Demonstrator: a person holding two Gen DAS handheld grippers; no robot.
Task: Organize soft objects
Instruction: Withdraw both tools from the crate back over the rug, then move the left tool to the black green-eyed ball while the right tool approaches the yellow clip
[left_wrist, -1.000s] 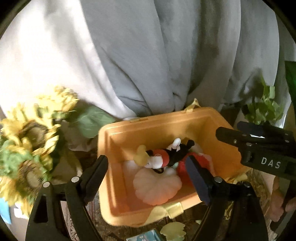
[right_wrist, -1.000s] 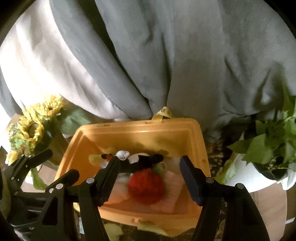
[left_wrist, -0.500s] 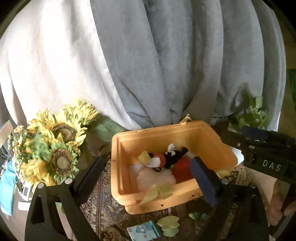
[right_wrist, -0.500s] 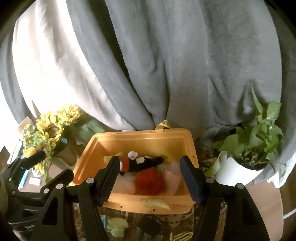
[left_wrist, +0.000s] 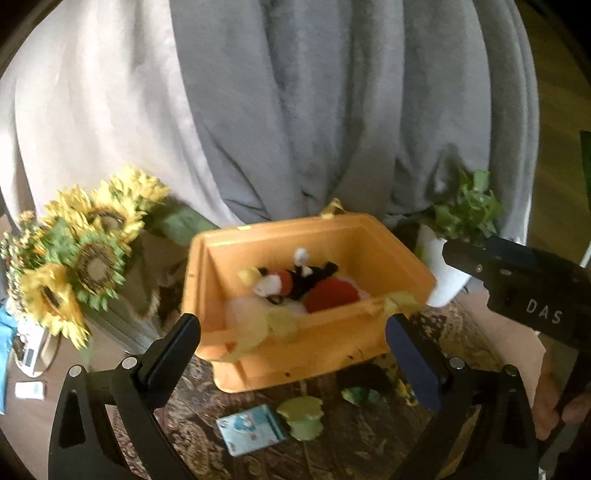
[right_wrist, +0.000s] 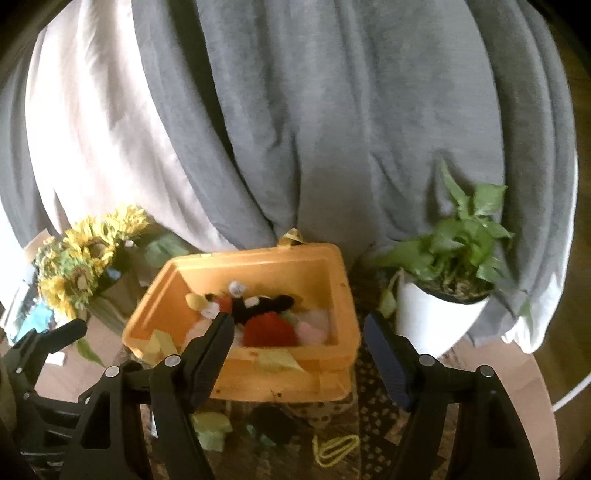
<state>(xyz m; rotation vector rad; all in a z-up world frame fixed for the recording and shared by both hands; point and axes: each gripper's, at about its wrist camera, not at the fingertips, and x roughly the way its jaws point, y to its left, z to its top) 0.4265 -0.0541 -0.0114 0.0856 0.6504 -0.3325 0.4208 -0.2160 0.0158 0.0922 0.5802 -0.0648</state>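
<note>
1. Both hand-held grippers hover empty in front of an orange bin: the left gripper has its jaws spread wide, and the right gripper is likewise spread, pinching nothing.
2. The bin holds the gathered soft objects: a black-and-white plush toy, a red pom-pom and pale fluffy pieces beneath them.
3. A light green soft piece and a small blue card lie on the patterned cloth just in front of the bin.
4. The step in hand appears to be a pause between placements; the next move likely calls for lowering one gripper to the green piece, closing gently, then lifting it over the bin's front wall.
5. Sunflowers and a potted plant flank the bin.
</note>
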